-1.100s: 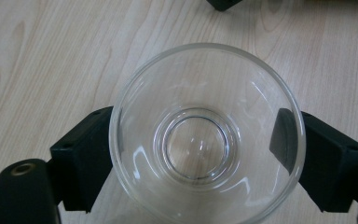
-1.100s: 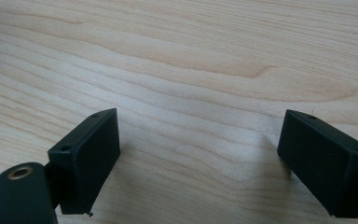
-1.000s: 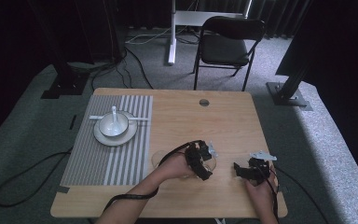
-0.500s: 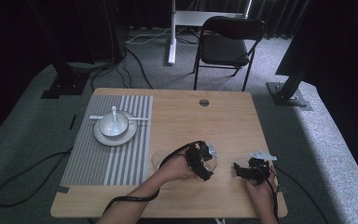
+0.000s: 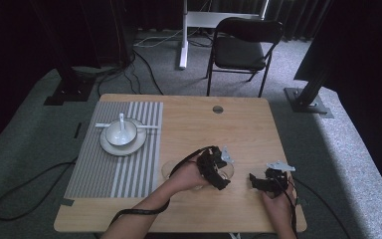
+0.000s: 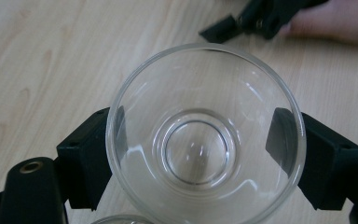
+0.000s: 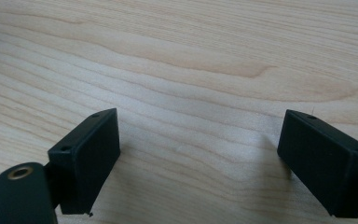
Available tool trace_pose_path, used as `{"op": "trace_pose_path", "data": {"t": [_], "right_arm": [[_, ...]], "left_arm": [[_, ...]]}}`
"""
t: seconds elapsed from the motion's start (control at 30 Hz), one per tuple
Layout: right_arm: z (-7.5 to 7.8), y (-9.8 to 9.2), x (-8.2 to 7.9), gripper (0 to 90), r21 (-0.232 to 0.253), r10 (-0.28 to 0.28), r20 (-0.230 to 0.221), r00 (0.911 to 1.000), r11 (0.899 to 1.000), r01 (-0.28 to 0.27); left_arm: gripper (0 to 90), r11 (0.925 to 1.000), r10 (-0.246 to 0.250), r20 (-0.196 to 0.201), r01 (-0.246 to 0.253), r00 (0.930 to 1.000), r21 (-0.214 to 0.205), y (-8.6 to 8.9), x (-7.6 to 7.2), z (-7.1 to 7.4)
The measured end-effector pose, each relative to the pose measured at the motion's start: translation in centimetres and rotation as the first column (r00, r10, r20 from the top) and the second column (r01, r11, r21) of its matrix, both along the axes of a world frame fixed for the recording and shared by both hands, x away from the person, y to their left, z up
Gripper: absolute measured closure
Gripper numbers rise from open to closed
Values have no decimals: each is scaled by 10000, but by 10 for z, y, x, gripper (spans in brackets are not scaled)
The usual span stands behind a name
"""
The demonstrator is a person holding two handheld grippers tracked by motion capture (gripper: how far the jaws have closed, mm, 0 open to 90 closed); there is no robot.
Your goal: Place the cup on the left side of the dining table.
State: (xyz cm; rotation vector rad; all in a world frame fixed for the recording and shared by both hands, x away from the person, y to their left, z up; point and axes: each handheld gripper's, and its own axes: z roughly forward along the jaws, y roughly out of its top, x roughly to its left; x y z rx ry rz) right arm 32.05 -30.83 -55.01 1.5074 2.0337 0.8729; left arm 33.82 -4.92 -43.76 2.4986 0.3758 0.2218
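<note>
- Little has moved since the earlier high views: left hand and its load sit a touch higher and nearer 12 o'clock, right hand unchanged
- left gripper [image 6: 200, 154] is pinching the glass bowl [image 6: 205, 135]; black pads press the wall at 9 and 3 o'clock in its own view, mouth facing the camera
- Glass bowl looks just off the surface [image 5: 238, 124], near the front edge, right of the striped mat [image 5: 129, 164]; judging by the rim of a second glass piece [image 6: 116, 219] peeking in at 6 o'clock below it
- In the high view, a clear rim [image 5: 171, 169] also shows at 9 o'clock from the left gripper [image 5: 218, 172]; cannot tell if it's that same second piece
- right gripper [image 5: 264, 183] rests at 3 o'clock from the bowl, well apart, jaws spread with bare wood between them [image 7: 200, 154]
- Key relation: white bowl on plate [image 5: 122, 134], spoon in it, lies at about 10 o'clock from the held bowl, across the mat; left hand is the nearer one
- My read: carry goes toward 10 o'clock, bowl kept level, since the round wall gives the pads little contact and glass could slip
</note>
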Motion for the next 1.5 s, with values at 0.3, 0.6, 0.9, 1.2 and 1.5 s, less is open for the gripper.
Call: {"op": "trace_pose_path", "data": {"t": [0.3,0.6,0.9,1.2,1.5], "right_arm": [[0,0,0,124,12,-13,9,10000,10000,13],[0,0,0,124,1,-6,19,10000,10000,6],[0,0,0,123,1,-4,21,10000,10000,4],[0,0,0,124,1,-6,21,10000,10000,6],[0,0,0,124,1,-7,21,10000,10000,7]], "left_arm": [[183,9995,161,330,-152,9993,-288,8,-1,21],[183,9964,352,569,-306,9978,-791,20,0,52],[183,9949,681,634,-630,9957,-786,39,2,59],[183,9918,1121,829,-1064,9902,-703,68,1,69],[183,9795,1910,839,-1843,9780,-814,107,3,74]]}}
